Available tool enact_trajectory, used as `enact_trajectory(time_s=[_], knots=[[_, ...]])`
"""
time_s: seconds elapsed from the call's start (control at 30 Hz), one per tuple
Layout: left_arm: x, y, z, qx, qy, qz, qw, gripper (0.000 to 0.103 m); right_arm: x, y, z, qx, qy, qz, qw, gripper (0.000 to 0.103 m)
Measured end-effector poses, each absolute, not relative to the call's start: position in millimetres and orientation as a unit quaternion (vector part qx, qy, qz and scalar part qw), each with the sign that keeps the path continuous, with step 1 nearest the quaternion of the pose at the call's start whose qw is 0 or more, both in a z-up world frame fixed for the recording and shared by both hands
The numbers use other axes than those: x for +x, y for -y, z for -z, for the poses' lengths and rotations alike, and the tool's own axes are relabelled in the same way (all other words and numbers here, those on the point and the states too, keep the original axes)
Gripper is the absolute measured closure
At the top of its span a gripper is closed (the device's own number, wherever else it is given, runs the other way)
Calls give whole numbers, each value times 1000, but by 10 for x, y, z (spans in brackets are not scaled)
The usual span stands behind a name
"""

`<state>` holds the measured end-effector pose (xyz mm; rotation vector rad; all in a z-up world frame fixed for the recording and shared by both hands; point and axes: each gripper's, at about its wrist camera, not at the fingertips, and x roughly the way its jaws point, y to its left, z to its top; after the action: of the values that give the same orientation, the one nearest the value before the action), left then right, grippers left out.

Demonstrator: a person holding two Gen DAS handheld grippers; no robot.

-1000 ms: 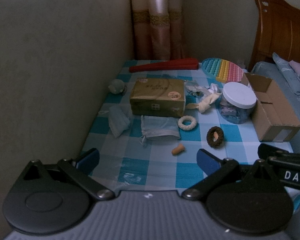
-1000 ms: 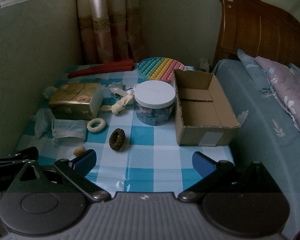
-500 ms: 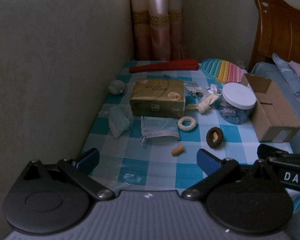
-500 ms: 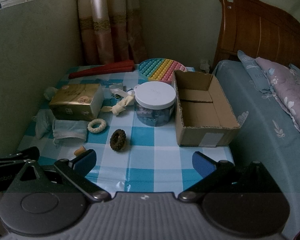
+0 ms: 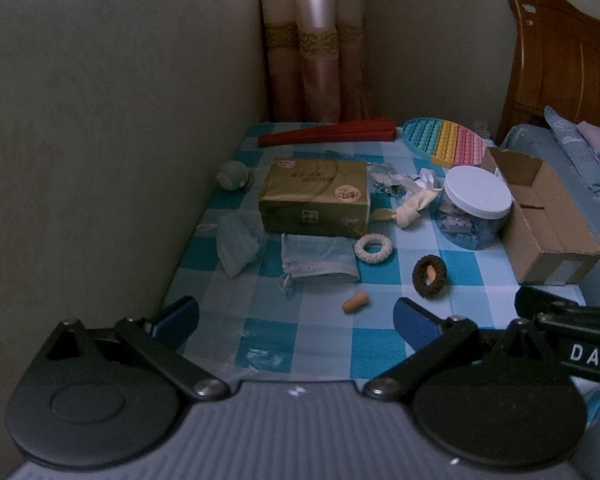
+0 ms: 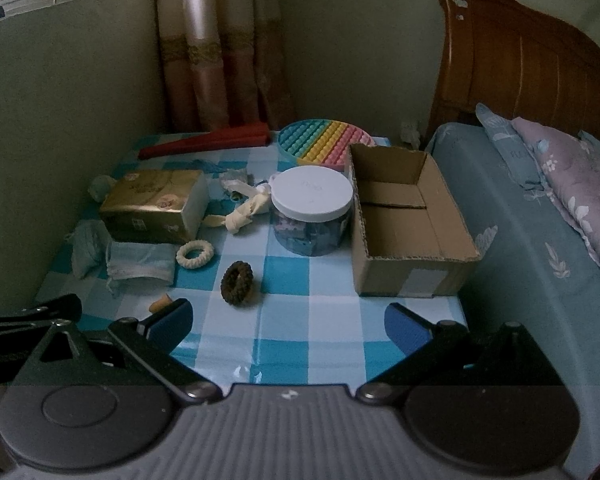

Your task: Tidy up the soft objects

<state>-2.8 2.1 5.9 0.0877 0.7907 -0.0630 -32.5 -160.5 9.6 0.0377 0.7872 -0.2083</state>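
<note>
Soft items lie on a blue checked table [image 5: 300, 344]: a brown hair tie [image 5: 429, 274] [image 6: 237, 278], a white hair tie [image 5: 373, 249] [image 6: 194, 254], an orange earplug [image 5: 355, 302], a light-blue pouch [image 5: 318, 260] [image 6: 140, 266], a crumpled mask [image 5: 236, 242], a knotted cream cloth [image 5: 414, 206] [image 6: 246, 212]. An open cardboard box [image 6: 404, 216] [image 5: 540, 216] stands at the right. My left gripper [image 5: 296, 316] is open and empty over the table's near edge. My right gripper [image 6: 288, 320] is open and empty, near the front edge.
A gold tissue pack [image 5: 316, 198], a white-lidded jar [image 6: 310, 210], a rainbow pop toy [image 6: 324, 142] and a red folded item [image 5: 328, 136] stand on the table. A wall [image 5: 100, 160] runs along the left. A bed [image 6: 540, 240] with pillows is on the right.
Both views have drawn back and up very slightly. Nothing on the table has moved and both grippers remain open.
</note>
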Motion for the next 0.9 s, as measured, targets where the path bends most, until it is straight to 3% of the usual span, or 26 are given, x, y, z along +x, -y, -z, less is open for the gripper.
enact_trajectory(time_s=[0.47, 0.9], knots=[[64, -73, -8, 32, -380, 34, 924, 1, -245, 1552, 1, 16, -381, 91, 920, 0], [229, -207, 374, 18, -364, 57, 929, 1, -87, 1567, 249, 27, -362, 48, 931, 0]])
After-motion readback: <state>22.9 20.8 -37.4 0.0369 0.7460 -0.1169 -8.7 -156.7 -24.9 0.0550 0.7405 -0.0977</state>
